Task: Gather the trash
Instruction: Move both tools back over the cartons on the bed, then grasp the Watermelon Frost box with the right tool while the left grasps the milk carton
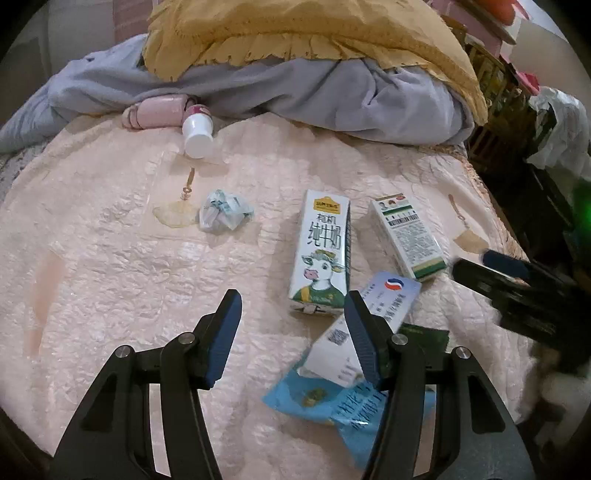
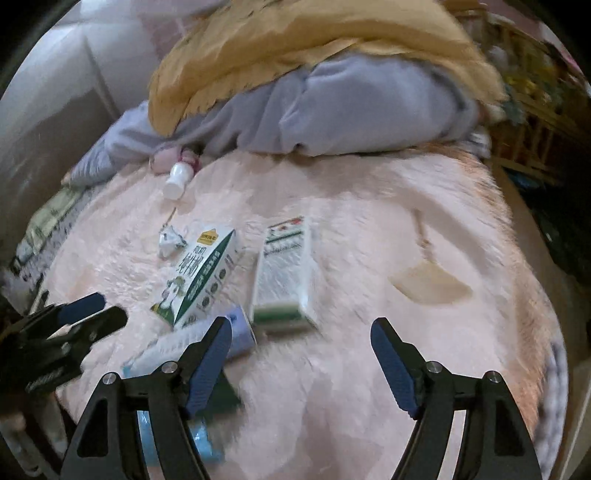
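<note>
Trash lies scattered on a pale pink bedspread [image 1: 110, 258]. A milk carton with a cow picture [image 1: 323, 254] lies flat at centre, a second white and green carton [image 1: 408, 236] to its right. A white slim box with a red and blue logo [image 1: 369, 325] and a light blue wrapper [image 1: 332, 398] lie just beyond my left gripper [image 1: 291, 306], which is open and empty. A crumpled paper ball [image 1: 223, 214] and a small white bottle [image 1: 198, 133] lie farther back. My right gripper [image 2: 301, 332] hovers open and empty over the bedspread, right of the second carton [image 2: 284, 273].
A grey quilt [image 1: 295, 96] and a mustard blanket [image 1: 295, 33] are heaped at the far side of the bed. A pink object [image 1: 155, 112] lies by the bottle. Wooden shelving [image 1: 498, 92] and dark clutter stand past the bed's right edge.
</note>
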{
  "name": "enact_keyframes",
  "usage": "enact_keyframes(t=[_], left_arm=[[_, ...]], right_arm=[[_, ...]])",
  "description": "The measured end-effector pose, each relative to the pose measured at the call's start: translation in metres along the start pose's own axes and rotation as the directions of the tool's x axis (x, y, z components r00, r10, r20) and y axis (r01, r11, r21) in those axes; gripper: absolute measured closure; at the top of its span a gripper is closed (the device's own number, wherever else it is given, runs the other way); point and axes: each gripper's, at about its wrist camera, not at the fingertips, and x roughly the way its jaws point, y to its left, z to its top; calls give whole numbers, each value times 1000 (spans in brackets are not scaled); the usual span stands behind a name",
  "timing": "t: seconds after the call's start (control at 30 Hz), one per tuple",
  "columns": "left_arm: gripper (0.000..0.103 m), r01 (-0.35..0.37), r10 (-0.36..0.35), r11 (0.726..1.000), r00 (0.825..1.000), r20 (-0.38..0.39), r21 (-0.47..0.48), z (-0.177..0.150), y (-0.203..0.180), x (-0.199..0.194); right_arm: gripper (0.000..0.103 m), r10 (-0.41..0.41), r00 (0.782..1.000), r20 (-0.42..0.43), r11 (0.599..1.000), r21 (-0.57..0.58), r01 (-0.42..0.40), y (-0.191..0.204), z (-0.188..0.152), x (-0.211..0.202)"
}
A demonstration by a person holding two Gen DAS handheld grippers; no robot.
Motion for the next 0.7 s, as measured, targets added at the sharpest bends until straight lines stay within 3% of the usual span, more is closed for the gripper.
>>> enact_keyframes(t=[0.23, 0.27, 0.3, 0.33, 0.57, 0.7], left_arm=[[46, 51, -52, 999, 997, -50, -13, 18, 1, 28], [46, 62, -62, 998, 996, -63, -6, 22, -3, 34], [46, 71, -71, 997, 995, -70, 0, 24, -5, 38], [46, 81, -80, 997, 994, -76, 6, 27, -8, 44], [46, 30, -22, 998, 992, -123, 63, 42, -27, 89], [50, 10, -4, 999, 992, -127, 47, 42, -24, 103]], right_arm=[[28, -24, 995, -92, 997, -73, 17, 19, 37, 71], [30, -31, 994, -102, 996, -86, 22, 20, 38, 76], [44, -44, 994, -103, 995, -94, 35, 19, 38, 79], [49, -46, 994, -97, 995, -93, 37, 15, 37, 78], [49, -51, 997, -58, 998, -49, 48, -21, 20, 43], [49, -74, 995, -67, 996, -49, 71, -29, 9, 43]])
